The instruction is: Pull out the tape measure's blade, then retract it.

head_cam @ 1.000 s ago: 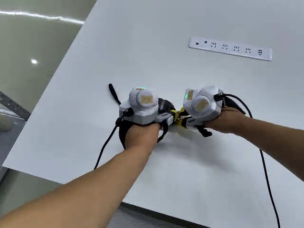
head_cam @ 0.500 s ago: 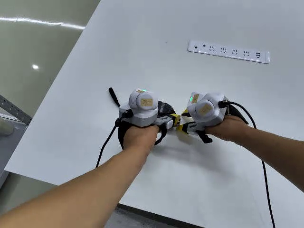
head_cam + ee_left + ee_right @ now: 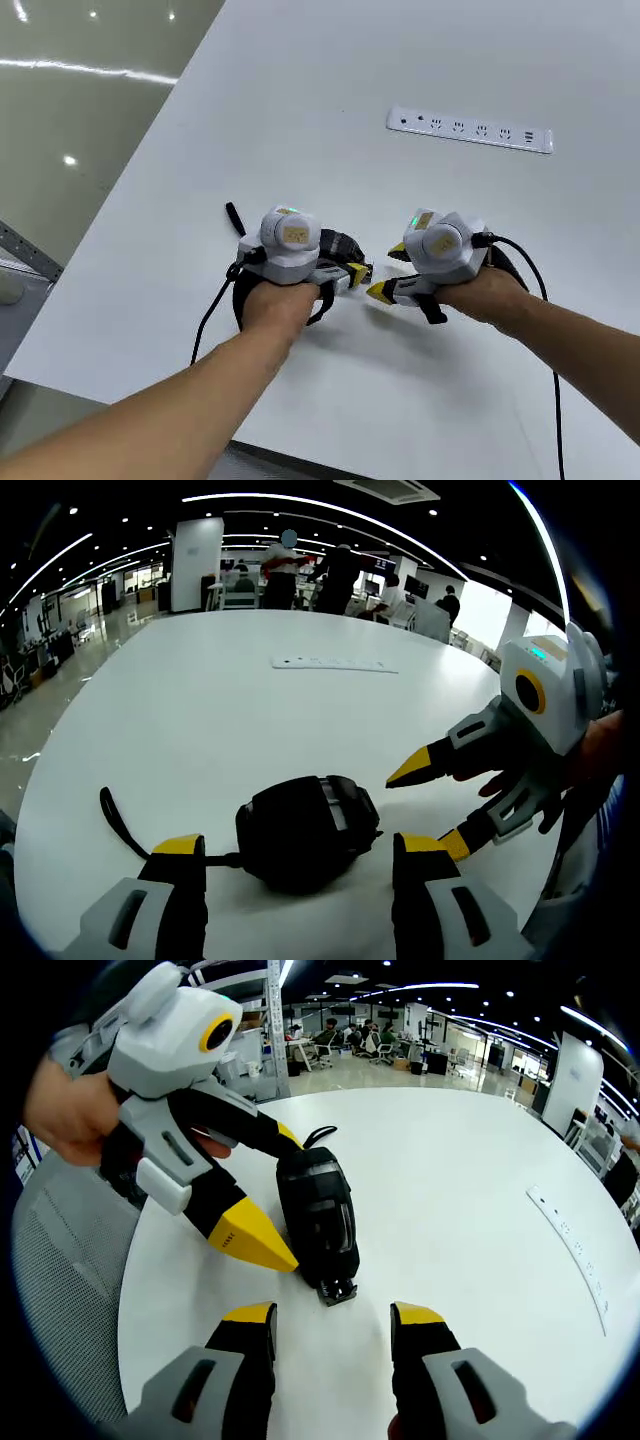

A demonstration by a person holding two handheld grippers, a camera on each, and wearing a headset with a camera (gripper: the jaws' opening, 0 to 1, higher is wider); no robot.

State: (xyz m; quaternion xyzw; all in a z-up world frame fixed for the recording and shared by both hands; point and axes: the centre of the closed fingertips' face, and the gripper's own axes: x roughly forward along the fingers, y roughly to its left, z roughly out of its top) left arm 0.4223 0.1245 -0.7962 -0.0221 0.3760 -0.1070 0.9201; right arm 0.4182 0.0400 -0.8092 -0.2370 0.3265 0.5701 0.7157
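Tape measure [image 3: 305,830] sits on desk [image 3: 300,100] betw. wide-open left hand-held gripper [image 3: 300,845], not pinched. Right hand-held gripper [image 3: 332,1312] open, empty, facing blade tab [image 3: 338,1291]. Case prob. hard, slick: clamp the flanks; tab's thin.

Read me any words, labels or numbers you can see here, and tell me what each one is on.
None can be read.
On the left claw, a tan sticker: print too small to read.
On the right claw, another tan sticker: too small as well.
On the power strip: markings too small.
On the tape measure: no lettering I can make out.
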